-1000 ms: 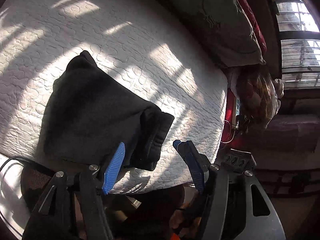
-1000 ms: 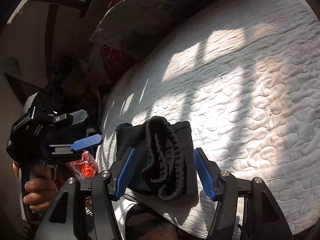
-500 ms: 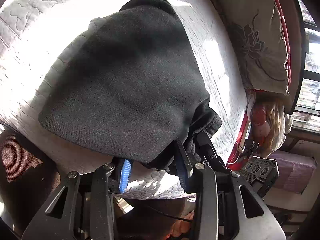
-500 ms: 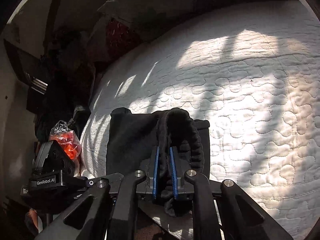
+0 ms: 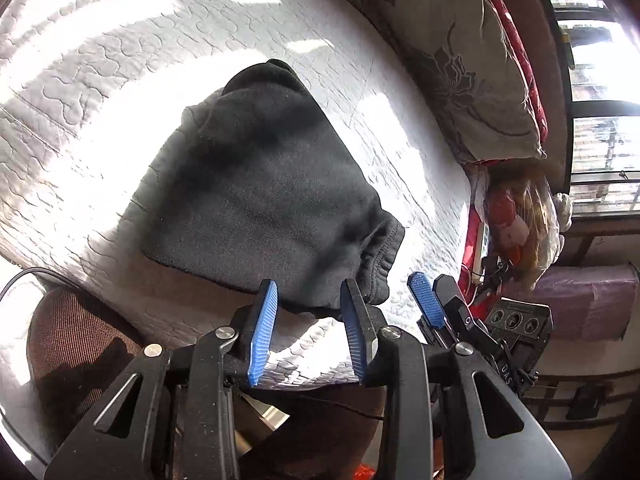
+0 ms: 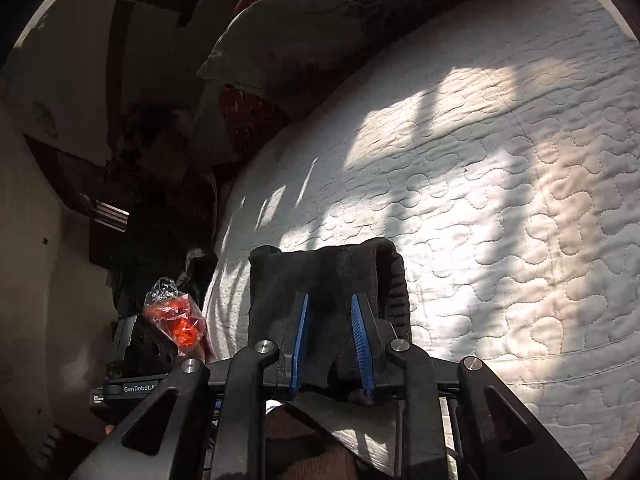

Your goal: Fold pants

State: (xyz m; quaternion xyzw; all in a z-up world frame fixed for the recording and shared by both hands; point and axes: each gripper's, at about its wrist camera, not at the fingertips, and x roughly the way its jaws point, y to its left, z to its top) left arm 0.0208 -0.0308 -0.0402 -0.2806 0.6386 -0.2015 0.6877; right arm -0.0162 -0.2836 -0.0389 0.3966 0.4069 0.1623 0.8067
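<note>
Dark grey folded pants (image 5: 256,192) lie on a white quilted mattress (image 5: 120,60) near its front edge. My left gripper (image 5: 310,292) is shut on their near hem, with fabric filling the gap between the fingertips. Right of it shows a blue pad (image 5: 424,300) of my right gripper. In the right wrist view the pants (image 6: 328,276) show their ribbed waistband end. My right gripper (image 6: 330,304) has its jaws opening with that fabric between them, and the pads do not pinch it.
A floral pillow (image 5: 460,60) lies along the far side of the mattress (image 6: 500,200). Bags and clutter (image 5: 520,216) sit below a bright window (image 5: 600,80). An orange plastic bag (image 6: 180,320) lies beside the bed. A brown seat (image 5: 80,340) stands under the left gripper.
The left gripper came in and closed from wide onto the pants' near hem, then drew back a little. The right gripper pinched tight on the waistband fold, then its jaws spread again.
</note>
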